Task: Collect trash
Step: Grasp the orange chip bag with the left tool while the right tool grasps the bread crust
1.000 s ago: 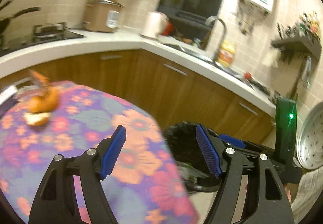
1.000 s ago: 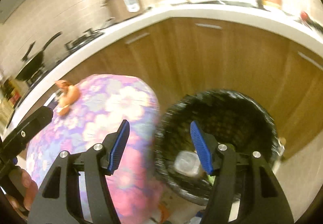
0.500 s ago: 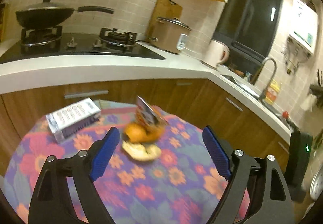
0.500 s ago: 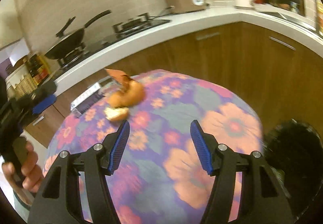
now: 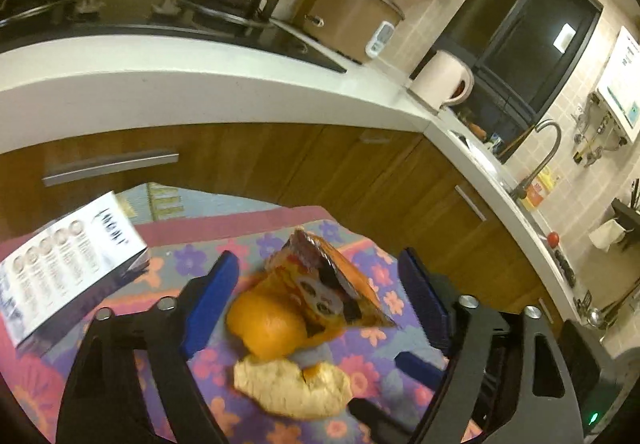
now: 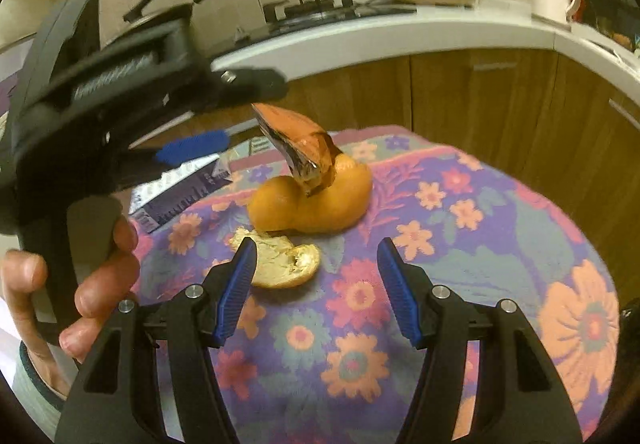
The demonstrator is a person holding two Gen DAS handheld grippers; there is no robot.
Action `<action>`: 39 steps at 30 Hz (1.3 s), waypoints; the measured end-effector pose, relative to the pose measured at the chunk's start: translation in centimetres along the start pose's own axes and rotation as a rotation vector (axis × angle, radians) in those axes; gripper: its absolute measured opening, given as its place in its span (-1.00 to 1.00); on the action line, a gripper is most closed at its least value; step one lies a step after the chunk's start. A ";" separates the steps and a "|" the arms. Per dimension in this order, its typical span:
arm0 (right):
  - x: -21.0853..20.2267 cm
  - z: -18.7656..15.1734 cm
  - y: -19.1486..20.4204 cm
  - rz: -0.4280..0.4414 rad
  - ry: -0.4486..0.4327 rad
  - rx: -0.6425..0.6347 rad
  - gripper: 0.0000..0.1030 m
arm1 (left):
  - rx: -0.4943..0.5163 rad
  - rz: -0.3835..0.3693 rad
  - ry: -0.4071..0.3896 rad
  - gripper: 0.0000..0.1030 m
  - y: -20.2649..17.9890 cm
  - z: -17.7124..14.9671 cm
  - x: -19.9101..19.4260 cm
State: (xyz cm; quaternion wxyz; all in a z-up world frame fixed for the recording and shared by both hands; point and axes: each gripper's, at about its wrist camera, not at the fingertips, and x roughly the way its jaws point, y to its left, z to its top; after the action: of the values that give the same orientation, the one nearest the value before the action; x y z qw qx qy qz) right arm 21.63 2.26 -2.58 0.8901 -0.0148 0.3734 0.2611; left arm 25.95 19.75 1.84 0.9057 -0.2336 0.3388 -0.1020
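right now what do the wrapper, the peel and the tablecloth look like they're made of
Wrapper: printed plastic film, probably; glossy, creased, holding stiff folds.
Peel: citrus rind, smooth orange outside, pale matte pith on the loose piece.
Tablecloth: soft woven or fleecy fabric, seemingly; matte floral print, no shine.

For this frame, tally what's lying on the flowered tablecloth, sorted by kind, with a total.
Orange peel pieces: 2, a large curled piece and a smaller one lying pith-up
Snack wrappers: 1, orange wrapper leaning on the large peel
Printed boxes: 1, white box
Total: 4
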 end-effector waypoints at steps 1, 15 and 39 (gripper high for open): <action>0.7 -0.1 0.1 -0.009 0.022 -0.004 0.13 | 0.001 -0.005 0.014 0.32 0.0 0.1 0.5; 2.9 -0.9 1.5 -0.010 0.143 -0.068 -0.80 | 0.016 0.027 0.027 -0.64 1.1 -0.6 1.2; -7.4 -7.2 -2.2 -0.051 0.096 0.049 -0.86 | 0.021 -0.100 -0.121 -0.94 0.0 -10.2 -14.4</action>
State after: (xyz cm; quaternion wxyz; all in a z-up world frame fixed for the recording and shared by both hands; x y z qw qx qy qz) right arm 13.59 -4.57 -3.13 0.8777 -0.0151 0.4213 0.2280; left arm 8.47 21.11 3.21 0.9206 -0.2465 0.2705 -0.1365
